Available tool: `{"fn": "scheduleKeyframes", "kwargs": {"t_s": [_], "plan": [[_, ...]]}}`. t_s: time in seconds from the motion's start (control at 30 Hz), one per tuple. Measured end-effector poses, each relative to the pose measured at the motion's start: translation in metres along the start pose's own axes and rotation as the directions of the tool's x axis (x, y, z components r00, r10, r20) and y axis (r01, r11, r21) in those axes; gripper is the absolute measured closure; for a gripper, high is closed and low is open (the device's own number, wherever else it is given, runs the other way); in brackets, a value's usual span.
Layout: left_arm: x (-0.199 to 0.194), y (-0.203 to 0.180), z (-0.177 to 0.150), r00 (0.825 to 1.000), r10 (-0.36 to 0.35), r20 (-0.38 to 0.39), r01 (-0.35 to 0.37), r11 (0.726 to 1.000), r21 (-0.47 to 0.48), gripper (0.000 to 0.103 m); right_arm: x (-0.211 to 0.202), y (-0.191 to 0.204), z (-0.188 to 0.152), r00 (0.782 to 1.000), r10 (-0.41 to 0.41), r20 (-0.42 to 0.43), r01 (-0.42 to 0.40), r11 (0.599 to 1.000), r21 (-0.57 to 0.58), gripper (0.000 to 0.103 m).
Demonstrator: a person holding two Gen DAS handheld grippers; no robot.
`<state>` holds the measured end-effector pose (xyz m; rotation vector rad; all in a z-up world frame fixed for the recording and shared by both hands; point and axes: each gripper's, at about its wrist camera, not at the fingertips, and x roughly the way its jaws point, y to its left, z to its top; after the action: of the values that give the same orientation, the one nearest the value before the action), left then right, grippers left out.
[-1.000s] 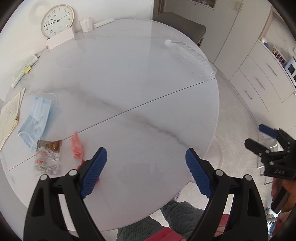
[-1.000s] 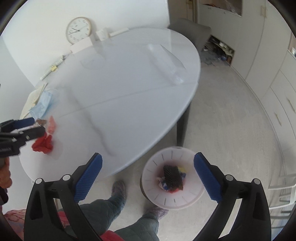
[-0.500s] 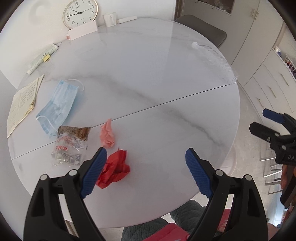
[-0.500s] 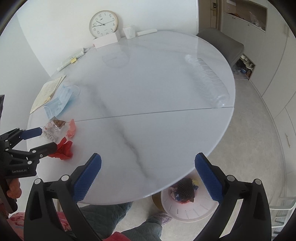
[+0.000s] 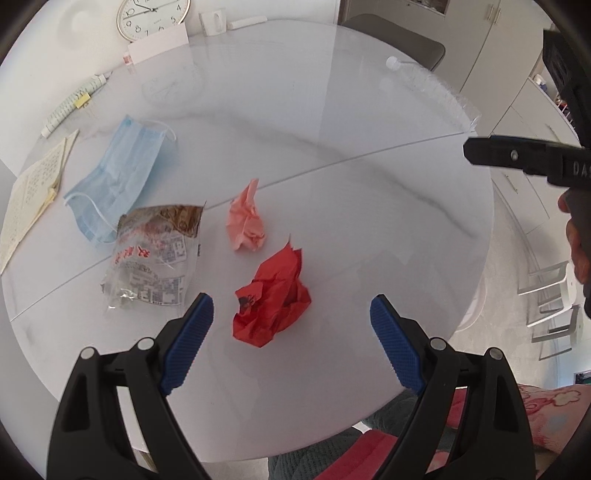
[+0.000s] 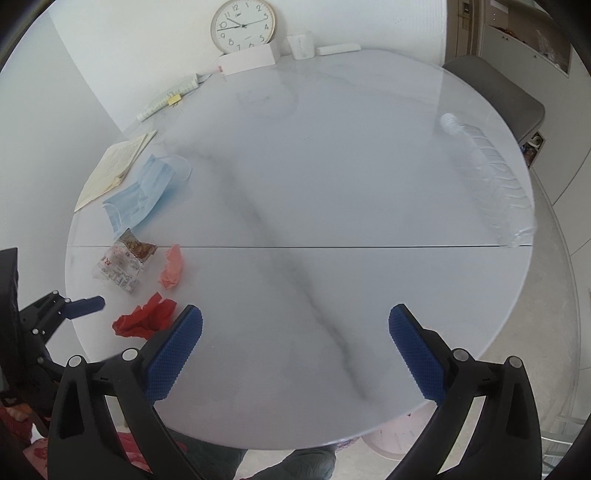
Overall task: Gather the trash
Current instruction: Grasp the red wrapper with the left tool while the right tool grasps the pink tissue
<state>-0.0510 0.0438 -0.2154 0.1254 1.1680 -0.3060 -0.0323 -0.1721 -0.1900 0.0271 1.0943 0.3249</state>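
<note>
A crumpled red paper point(image 5: 272, 297) lies on the round white marble table point(image 5: 369, 221), just ahead of my open, empty left gripper point(image 5: 291, 314). Beyond it lie a crumpled pink paper point(image 5: 245, 221), a clear snack wrapper point(image 5: 155, 254) and a blue face mask point(image 5: 118, 177). An empty clear plastic bottle point(image 6: 491, 177) lies at the table's right edge. My right gripper point(image 6: 295, 325) is open and empty above the table's near side. The red paper point(image 6: 146, 314), pink paper point(image 6: 171, 266), wrapper point(image 6: 123, 262) and mask point(image 6: 142, 192) show at its left.
A wall clock point(image 6: 243, 25), a white card point(image 6: 247, 61), a cup point(image 6: 301, 45), a tube point(image 6: 168, 98) and paper sheets point(image 6: 114, 170) sit at the table's far side. A grey chair point(image 6: 517, 99) stands behind. A pale bin's rim point(image 6: 384, 443) peeks under the near edge.
Both grippers swung from the floor side toward the table. The left gripper now faces the red paper; the bin has slid almost out of the right view.
</note>
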Motion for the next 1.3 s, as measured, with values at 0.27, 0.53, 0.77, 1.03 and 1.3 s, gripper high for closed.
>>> {"fn": "scheduleKeyframes", "kwargs": {"t_s": [0.27,0.53,0.77,1.03,1.3], "plan": [[0.037,0.010,0.006,0.998,-0.008,-0.054,0.009,1.000,0.013,0.020,0.030,0.025,0.014,0.999,0.014,-0.048,-0.014,1.000,-0.007,0.003],[0.055,0.012,0.017,0.996,-0.036,-0.080,0.039,0.999,0.036,0.049,0.047,0.043,0.023,0.997,0.008,-0.072,-0.009,1.000,-0.010,0.003],[0.057,0.019,0.021,0.992,-0.097,-0.083,0.100,0.995,0.030,0.070,0.066,0.064,0.031,0.994,0.041,-0.099,-0.045,0.998,-0.038,0.003],[0.034,0.033,0.021,0.992,-0.115,-0.047,0.116,0.993,0.023,0.071,0.097,0.105,0.036,0.987,0.081,-0.139,-0.098,0.988,-0.119,0.003],[0.000,0.053,0.017,0.993,-0.120,-0.001,0.120,0.993,-0.005,0.071,0.129,0.135,0.034,0.978,0.081,-0.192,-0.114,0.980,-0.164,0.023]]}}
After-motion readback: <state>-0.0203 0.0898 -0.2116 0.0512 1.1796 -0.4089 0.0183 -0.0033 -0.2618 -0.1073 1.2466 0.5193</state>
